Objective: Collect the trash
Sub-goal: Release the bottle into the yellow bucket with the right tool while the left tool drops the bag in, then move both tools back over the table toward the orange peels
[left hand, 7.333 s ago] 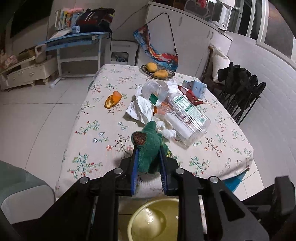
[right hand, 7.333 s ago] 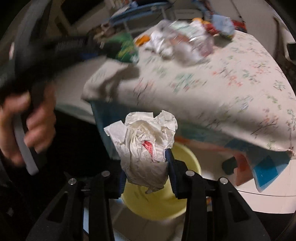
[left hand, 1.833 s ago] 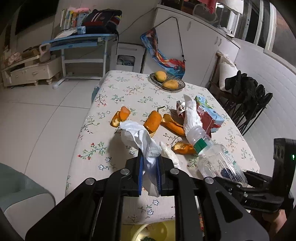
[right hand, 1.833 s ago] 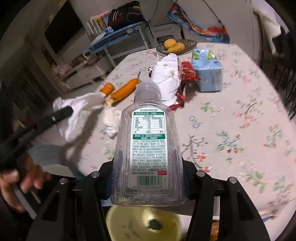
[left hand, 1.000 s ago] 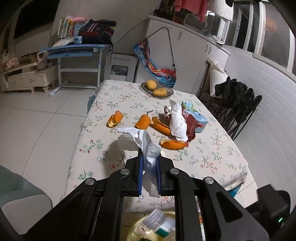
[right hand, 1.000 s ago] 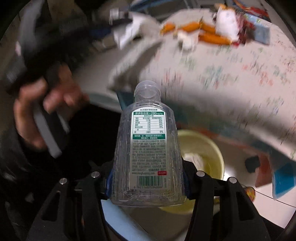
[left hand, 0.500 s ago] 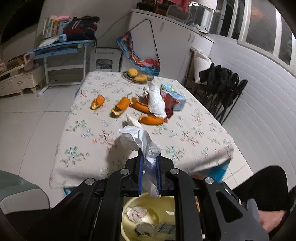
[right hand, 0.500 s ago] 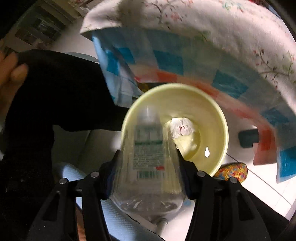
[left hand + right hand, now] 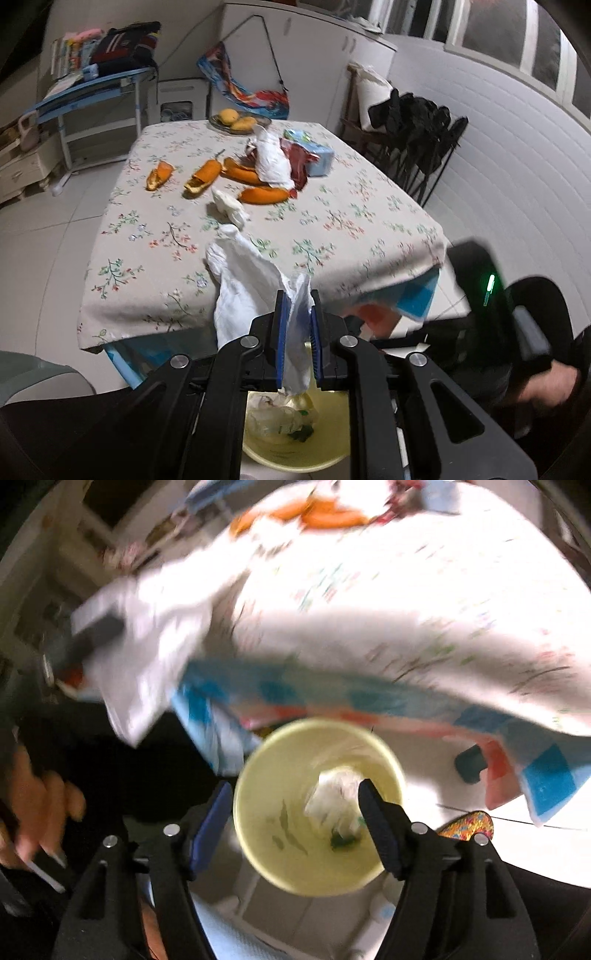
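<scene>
Left tongs (image 9: 295,332): pressed together on a crumpled white tissue (image 9: 251,280), which hangs over the near edge of the tabletop and trails down between the blue pads.
Right tongs (image 9: 295,823): jaws opening, nothing between them; they hang spread above the round pale-yellow plastic bin (image 9: 317,878).
Bin: on the floor just past the near tabletop edge, under both tongs; in the left wrist view (image 9: 295,446) only a slice of its rim and inside shows between the black arms.
Bin contents: a clear plastic bottle with white paper (image 9: 336,794) lies inside, with something green beside it; blur keeps me from saying more.
Tabletop (image 9: 155,258): covered by a floral cloth whose near edge droops over a blue-and-red checked layer.
Trash on the tabletop: orange peel pieces (image 9: 205,175), a small white paper wad (image 9: 229,205), a larger white wrapper over red packaging (image 9: 273,160), and a light-blue carton (image 9: 317,155), all toward the far half.
Open room: the near half of the cloth is bare; white tiled floor lies wide on the left side.
Far edge: a dish of yellow fruit (image 9: 236,120).
Right side: dark folding chairs (image 9: 413,133) stand close to the tabletop, against the white wall.
Hard to make out: the right wrist view is smeared; a hand (image 9: 40,812) at its left edge is cut off.
</scene>
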The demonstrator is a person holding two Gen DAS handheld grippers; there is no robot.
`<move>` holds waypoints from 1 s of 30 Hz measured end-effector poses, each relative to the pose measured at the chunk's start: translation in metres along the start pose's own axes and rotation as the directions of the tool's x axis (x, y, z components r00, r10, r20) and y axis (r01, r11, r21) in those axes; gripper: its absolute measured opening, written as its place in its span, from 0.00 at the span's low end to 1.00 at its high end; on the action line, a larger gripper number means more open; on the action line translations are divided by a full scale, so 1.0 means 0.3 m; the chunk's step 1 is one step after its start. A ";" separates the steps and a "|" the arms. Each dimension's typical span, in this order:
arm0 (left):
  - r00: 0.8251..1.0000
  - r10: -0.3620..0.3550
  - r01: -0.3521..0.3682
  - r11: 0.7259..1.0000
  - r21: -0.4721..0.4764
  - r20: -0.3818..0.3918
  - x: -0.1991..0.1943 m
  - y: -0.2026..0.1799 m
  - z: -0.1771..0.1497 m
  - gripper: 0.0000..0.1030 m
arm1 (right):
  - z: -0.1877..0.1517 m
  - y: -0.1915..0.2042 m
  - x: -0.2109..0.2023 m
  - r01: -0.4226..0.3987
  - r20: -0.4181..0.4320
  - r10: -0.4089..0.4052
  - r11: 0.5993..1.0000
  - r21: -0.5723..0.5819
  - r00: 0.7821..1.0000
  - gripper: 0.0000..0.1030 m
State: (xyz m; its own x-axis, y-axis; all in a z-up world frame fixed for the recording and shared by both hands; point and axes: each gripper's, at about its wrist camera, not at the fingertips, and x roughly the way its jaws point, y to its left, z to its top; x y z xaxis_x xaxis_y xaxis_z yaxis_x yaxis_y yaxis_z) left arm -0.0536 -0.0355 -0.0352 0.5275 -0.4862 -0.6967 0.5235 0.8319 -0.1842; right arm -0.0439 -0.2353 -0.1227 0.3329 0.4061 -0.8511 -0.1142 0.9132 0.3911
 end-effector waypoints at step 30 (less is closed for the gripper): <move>0.987 0.124 -0.138 0.979 -0.151 -0.101 0.022 0.089 -0.078 0.67 | 0.000 -0.055 -0.097 0.032 0.157 -0.047 0.994 0.101 0.986 0.75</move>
State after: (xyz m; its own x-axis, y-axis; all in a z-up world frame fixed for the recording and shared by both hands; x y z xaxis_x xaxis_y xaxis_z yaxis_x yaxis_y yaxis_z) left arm -0.0518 -0.0103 -0.0608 0.5180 -0.3503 -0.7803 0.3385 0.9218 -0.1891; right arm -0.0518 -0.2620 -0.1044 0.4806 0.3522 -0.8031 -0.0087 0.9177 0.3972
